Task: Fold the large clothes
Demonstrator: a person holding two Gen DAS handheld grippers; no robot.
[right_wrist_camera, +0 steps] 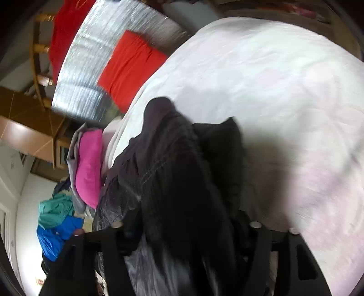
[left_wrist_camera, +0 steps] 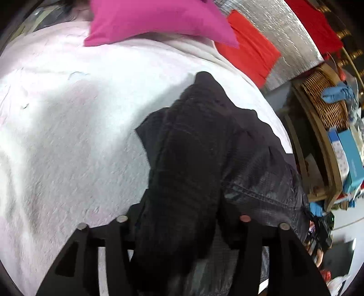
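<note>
No readable text, labels, brands or nos. in either view. Only candidates: the blue boxes (left_wrist_camera: 348, 159) on the shelf at right edge of left wrist view, which carry a printed panel w/ small marks, too blurred and small to make out. Nothing legible on the dark garment (left_wrist_camera: 182, 164), the bed cover (left_wrist_camera: 68, 136) or the pink pillow (left_wrist_camera: 154, 20). Right wrist view: motion blur, no print visible.
</note>
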